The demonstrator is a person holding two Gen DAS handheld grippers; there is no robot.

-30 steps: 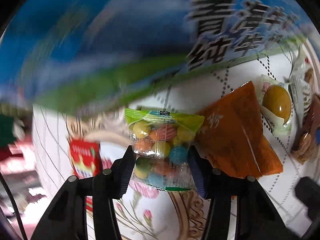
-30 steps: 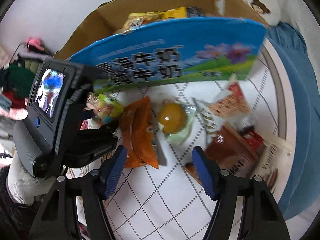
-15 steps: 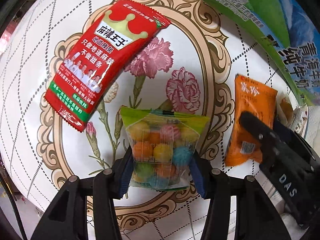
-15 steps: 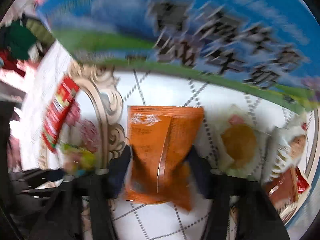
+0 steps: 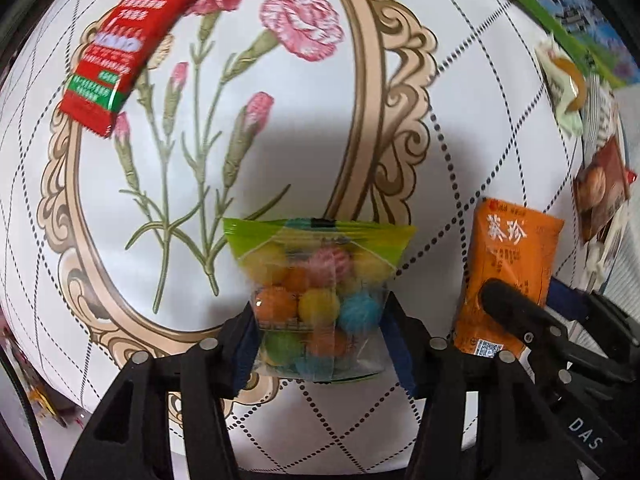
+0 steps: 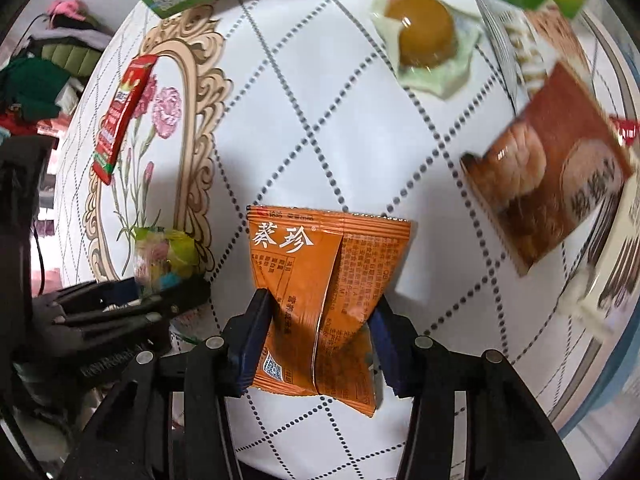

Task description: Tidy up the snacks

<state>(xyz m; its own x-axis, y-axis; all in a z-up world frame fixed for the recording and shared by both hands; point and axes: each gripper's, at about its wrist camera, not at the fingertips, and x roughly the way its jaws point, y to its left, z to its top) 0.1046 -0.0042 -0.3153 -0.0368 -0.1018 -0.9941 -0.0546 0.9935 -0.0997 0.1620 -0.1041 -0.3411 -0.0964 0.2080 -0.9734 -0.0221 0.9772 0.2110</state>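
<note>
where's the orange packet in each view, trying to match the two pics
Left wrist view: the orange packet sits at lower right, pinched by the right gripper.
Right wrist view: the orange packet is at lower centre, between that gripper's own fingers.
Shared landmark: the red packet on the flower-print tablecloth.

Red snack packet [image 5: 132,36] cut off at top edge; brown pastry packet [image 6: 560,176] motion-blurred, its text unreadable.
</note>
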